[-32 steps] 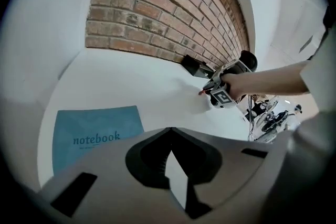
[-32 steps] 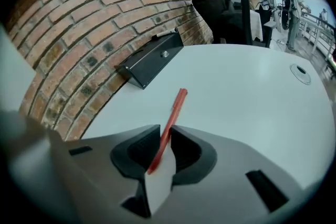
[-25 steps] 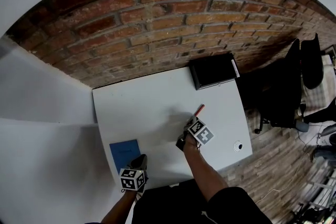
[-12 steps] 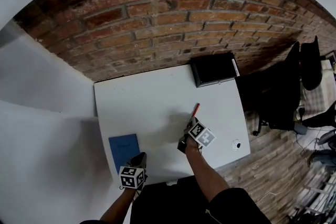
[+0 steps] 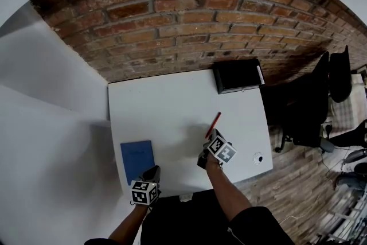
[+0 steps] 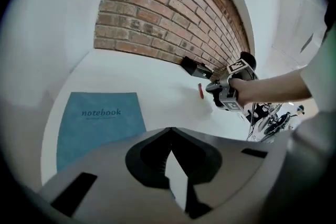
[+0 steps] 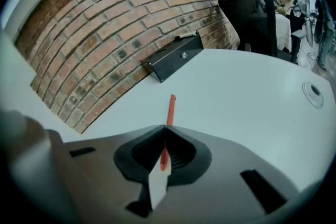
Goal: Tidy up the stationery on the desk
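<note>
A red pen point(image 5: 213, 124) lies on the white desk point(image 5: 166, 106), its near end between the jaws of my right gripper point(image 5: 207, 138). In the right gripper view the jaws point(image 7: 165, 131) have just closed and are shut on the red pen point(image 7: 170, 106), which points away towards the wall. A blue notebook point(image 5: 137, 160) lies flat at the desk's front left. My left gripper point(image 5: 153, 171) hovers just right of the notebook's near corner, shut and empty. The left gripper view shows the notebook point(image 6: 97, 123), the pen point(image 6: 200, 91) and my left gripper point(image 6: 170, 132).
A black box point(image 5: 238, 76) sits at the desk's back right corner against the brick wall. A round cable grommet point(image 5: 258, 159) is near the front right edge. A black office chair point(image 5: 309, 94) stands right of the desk.
More of the red pen now shows beyond the right gripper, and it lies steeper in the head view. The left gripper has drawn slightly back from the notebook.
</note>
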Available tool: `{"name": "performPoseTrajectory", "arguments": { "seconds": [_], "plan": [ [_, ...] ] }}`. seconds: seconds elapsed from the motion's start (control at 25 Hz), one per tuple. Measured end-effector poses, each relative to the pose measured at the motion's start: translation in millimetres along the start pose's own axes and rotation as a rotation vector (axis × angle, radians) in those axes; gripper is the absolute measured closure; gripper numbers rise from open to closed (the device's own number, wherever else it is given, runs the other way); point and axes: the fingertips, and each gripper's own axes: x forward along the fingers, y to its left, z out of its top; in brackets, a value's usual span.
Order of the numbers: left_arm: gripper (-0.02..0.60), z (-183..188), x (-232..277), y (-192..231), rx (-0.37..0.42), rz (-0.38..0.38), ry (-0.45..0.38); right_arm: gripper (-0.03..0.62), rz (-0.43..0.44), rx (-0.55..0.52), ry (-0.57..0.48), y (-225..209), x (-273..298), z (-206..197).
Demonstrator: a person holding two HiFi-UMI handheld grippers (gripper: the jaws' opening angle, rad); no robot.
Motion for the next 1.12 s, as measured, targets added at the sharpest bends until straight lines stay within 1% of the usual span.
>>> {"name": "performPoseTrajectory", "arguments": {
  "seconds": [0.24,0.48,0.64,0.8,1.0,1.12],
  "plan": [
    [0.568,-5.6,-3.8,4.3,-0.014,0.009,-0.003,0.569,-0.001,-0.072,0.021,2.6,4.9,-0.3],
    [0.568,-8.6,-5.3,6.0,-0.019,0.011,0.002,0.566,-0.009,-0.140,0.011,10.6,6.0,0.7],
    [0.568,-7.1,-4.7,7.8,-0.022,0.009,0.002,0.518,-0.022,-0.171,0.015,12.1,10.7,0.3],
    [0.568,-2.5,-5.0,11.1,-0.022,0.007,-0.001,0.502,-0.051,-0.208,0.026,11.7,15.3,-0.5],
    [0.569,0.1,-2.3,16.0,-0.033,0.006,0.002,0.467,-0.096,-0.294,0.011,14.0,21.5,2.0],
    [0.568,0.8,-0.4,16.9,-0.036,0.004,0.005,0.465,-0.109,-0.293,0.021,13.4,25.5,0.1]
  ]
}}
